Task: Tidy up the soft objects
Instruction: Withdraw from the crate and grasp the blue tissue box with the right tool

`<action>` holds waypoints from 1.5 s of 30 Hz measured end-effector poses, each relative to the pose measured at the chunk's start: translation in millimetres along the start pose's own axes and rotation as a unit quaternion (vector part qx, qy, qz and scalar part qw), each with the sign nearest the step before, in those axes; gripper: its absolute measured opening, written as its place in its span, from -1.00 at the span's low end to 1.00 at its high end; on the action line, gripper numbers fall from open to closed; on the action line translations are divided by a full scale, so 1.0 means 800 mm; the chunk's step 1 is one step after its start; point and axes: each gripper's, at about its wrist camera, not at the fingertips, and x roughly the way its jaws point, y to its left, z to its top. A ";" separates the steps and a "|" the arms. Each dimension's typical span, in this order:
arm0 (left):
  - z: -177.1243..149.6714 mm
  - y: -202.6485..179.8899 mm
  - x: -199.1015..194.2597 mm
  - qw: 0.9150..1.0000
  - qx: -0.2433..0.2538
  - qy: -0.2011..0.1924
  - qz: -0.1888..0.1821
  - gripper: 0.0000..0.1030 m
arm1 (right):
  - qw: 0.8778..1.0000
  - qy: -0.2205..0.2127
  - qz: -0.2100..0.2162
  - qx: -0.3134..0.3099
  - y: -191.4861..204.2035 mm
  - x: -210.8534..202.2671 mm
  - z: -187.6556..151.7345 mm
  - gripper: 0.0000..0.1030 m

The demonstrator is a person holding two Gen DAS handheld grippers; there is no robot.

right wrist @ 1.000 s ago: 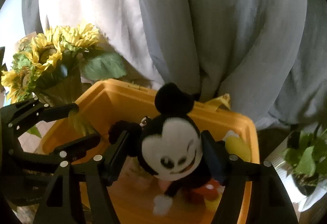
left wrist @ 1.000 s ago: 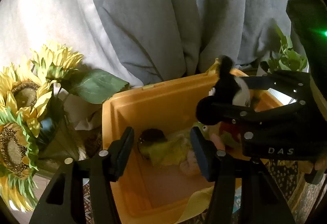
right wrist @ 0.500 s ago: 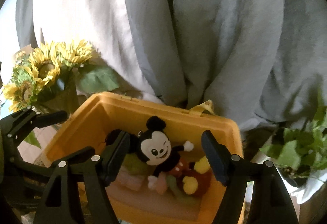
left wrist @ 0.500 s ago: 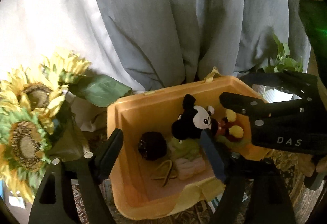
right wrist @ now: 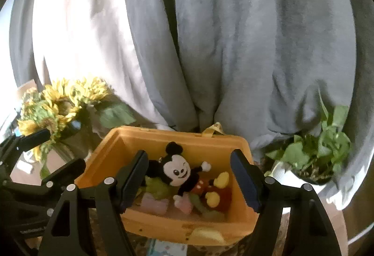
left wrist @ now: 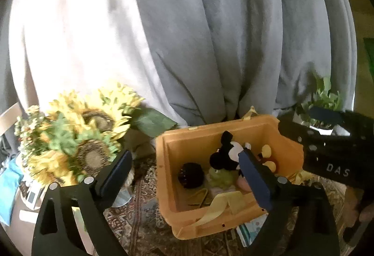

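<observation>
Although no loose toy showed outside it, the orange bin [right wrist: 236, 144] already held what looked like the whole load: a Mickey Mouse plush [right wrist: 184, 174] lay face up on top, across a green soft toy [right wrist: 156, 187] and a pink one [right wrist: 155, 205], with a dark fuzzy ball [left wrist: 190, 175] near the bin's left wall. The right gripper [right wrist: 190, 182] hung above the bin with its jaws wide apart and empty, the plush framed between them but untouched. The left gripper [left wrist: 184, 180] was likewise spread and held nothing, one finger over the patterned cloth [left wrist: 142, 186] beside the bin, the other over its interior. Judging by this, the placing seemed done or close to it; whether more toys waited out of frame could not be told. Sunflowers [left wrist: 93, 129] and a potted plant [right wrist: 313, 151] stood to either side.
</observation>
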 end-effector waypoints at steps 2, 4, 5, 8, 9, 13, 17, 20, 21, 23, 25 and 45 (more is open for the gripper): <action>-0.003 0.005 -0.010 1.000 -0.005 -0.008 0.011 0.91 | 1.000 -0.005 0.001 0.012 0.002 -0.010 -0.004 0.59; -0.007 0.009 -0.019 1.000 -0.009 -0.015 0.021 0.94 | 1.000 -0.010 -0.001 0.019 0.006 -0.020 -0.008 0.61; -0.010 0.011 -0.024 0.999 -0.010 -0.020 0.029 0.94 | 1.000 -0.013 -0.002 0.020 0.008 -0.024 -0.011 0.62; -0.020 0.017 -0.034 0.998 -0.012 -0.032 0.049 0.96 | 1.000 -0.014 -0.004 0.019 0.016 -0.032 -0.020 0.62; -0.025 0.018 -0.037 0.998 -0.014 -0.033 0.054 0.98 | 1.000 -0.013 -0.006 0.018 0.018 -0.034 -0.023 0.62; -0.042 0.023 -0.043 0.997 -0.020 -0.022 0.064 1.00 | 1.000 -0.010 -0.011 0.021 0.025 -0.040 -0.037 0.62; -0.067 0.027 -0.041 0.997 -0.027 0.013 0.064 1.00 | 0.999 0.010 -0.013 0.029 0.029 -0.040 -0.055 0.62; -0.085 0.026 -0.037 0.997 -0.027 0.041 0.063 1.00 | 0.999 0.032 -0.008 0.028 0.034 -0.035 -0.073 0.62; -0.091 0.026 -0.035 0.996 -0.026 0.050 0.063 1.00 | 0.999 0.044 -0.005 0.027 0.036 -0.032 -0.080 0.62; -0.104 0.027 -0.032 0.995 -0.023 0.068 0.069 1.00 | 0.998 0.062 0.001 0.028 0.038 -0.026 -0.093 0.62; -0.112 0.028 -0.030 0.994 -0.022 0.080 0.072 1.00 | 0.996 0.081 0.007 0.031 0.040 -0.019 -0.107 0.62; -0.180 0.022 0.035 0.974 -0.012 0.204 0.094 1.00 | 0.975 0.214 0.036 0.050 0.040 0.068 -0.193 0.62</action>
